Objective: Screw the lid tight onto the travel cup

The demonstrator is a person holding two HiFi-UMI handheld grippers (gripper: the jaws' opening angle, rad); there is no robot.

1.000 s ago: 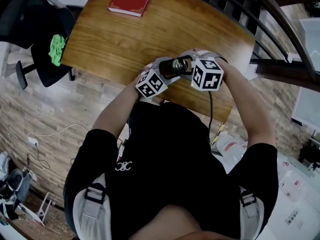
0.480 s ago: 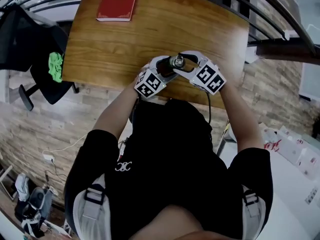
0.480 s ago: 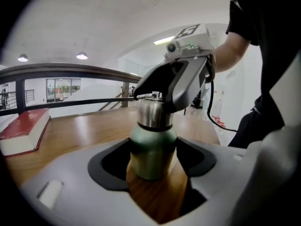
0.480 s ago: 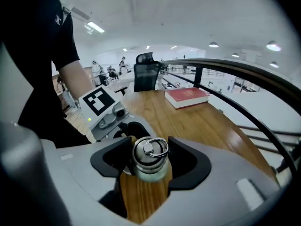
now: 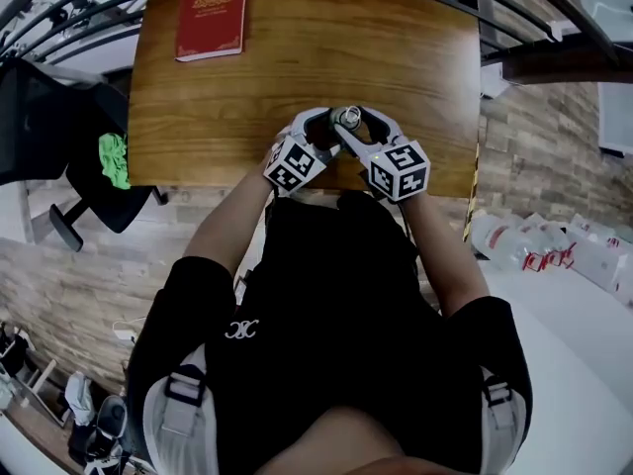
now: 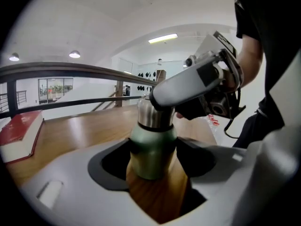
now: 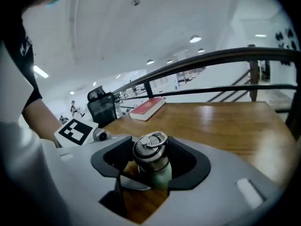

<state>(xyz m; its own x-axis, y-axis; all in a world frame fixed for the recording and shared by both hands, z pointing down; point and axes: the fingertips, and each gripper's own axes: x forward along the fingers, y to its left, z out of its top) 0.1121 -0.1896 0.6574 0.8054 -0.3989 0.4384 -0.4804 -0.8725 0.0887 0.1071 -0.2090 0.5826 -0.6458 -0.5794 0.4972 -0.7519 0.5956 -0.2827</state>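
A green travel cup stands upright on the wooden table near its front edge. My left gripper is shut on the cup's green body, one pad on each side. The steel lid, with a ring handle on top, sits on the cup's neck. My right gripper is shut on that lid and reaches over the cup from the right in the left gripper view. In the head view the cup shows between the left gripper and the right gripper.
A red book lies at the table's far left corner. A dark railing runs behind and to the right of the table. A black chair with a green cloth stands left of the table. White bags lie on the floor at right.
The right gripper has swung round the cup, its marker cube coming nearer the person's body, with the lid held. The left gripper has stayed on the cup. The head view has shifted.
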